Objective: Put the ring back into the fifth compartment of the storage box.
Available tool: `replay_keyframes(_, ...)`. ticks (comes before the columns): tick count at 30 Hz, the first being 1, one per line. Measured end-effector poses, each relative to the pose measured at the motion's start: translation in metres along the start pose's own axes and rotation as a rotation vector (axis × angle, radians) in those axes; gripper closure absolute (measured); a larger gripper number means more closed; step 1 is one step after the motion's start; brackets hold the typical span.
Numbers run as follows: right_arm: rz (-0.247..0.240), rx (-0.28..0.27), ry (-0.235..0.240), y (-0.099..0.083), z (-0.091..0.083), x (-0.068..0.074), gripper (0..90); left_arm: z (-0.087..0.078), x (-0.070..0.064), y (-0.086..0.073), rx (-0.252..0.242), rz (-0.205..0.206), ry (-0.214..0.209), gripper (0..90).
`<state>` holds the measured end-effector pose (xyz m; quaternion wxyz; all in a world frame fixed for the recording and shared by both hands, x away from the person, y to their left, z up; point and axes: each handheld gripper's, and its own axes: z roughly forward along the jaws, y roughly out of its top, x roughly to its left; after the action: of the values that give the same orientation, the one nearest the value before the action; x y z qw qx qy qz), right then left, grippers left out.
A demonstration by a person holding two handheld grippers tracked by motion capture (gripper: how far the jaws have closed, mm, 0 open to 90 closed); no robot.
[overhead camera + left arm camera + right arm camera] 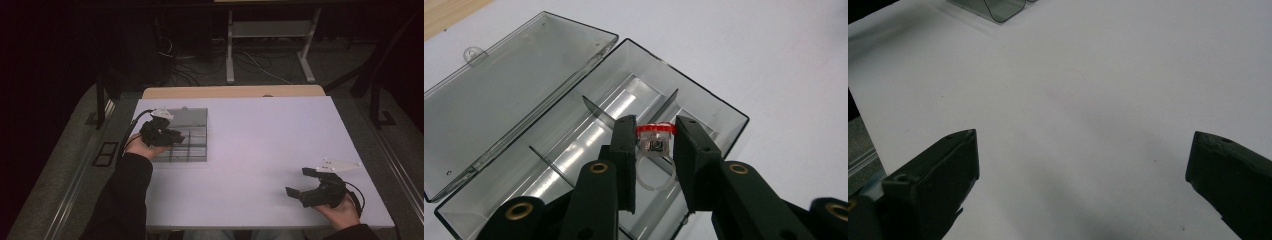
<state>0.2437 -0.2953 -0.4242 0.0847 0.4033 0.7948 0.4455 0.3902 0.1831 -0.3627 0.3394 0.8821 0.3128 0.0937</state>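
Observation:
A clear plastic compartment box [710, 98] lies open on the white table, its lid [519, 85] flat on the table beside it. My left gripper [655, 125] hovers over a compartment, shut on a small clear ring with a red top [655, 145]. In the high view this gripper [172, 136] is over the box [196, 150] at the table's left. My right gripper [299, 181] rests near the front right corner, jaws wide open and holding nothing. In the right gripper view the same gripper [1083, 155] faces bare table.
The white table top [270, 140] stretches between the two hands. A corner of the box [1003, 9] shows far off in the right gripper view. Beyond the table's far edge are a wooden strip [232, 92], desk legs and cables on the floor.

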Motion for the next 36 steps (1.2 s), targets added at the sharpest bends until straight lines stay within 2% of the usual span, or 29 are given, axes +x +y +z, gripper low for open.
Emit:
replay_keyframes(3, 0.0, 0.0, 0.0, 0.0, 0.0, 0.0, 0.2, 0.003, 0.001, 0.0, 0.008, -0.01, 0.005, 69.9)
replay_keyframes(4, -0.002, 0.0, 0.0, 0.0, 0.0, 0.0, 0.2, 0.004, 0.002, 0.0, 0.014, -0.002, 0.005, 69.9)
replay_keyframes(13, 0.0, 0.001, 0.003, 0.0, 0.001, 0.0, 0.2, 0.01, 0.008, 0.001, -0.007, -0.034, 0.018, 69.9)
replay_keyframes(20, -0.006, 0.003, 0.004, 0.0, 0.001, 0.0, 0.2, 0.016, 0.016, -0.003, -0.022, -0.088, 0.021, 69.9)
replay_keyframes(24, -0.003, 0.001, 0.006, 0.0, 0.001, 0.0, 0.2, 0.019, 0.02, -0.003, -0.027, -0.103, 0.021, 69.9)
replay_keyframes(36, -0.006, 0.004, 0.008, -0.001, 0.001, 0.0, 0.2, 0.033, 0.029, -0.007, 0.003, -0.115, 0.034, 69.9)
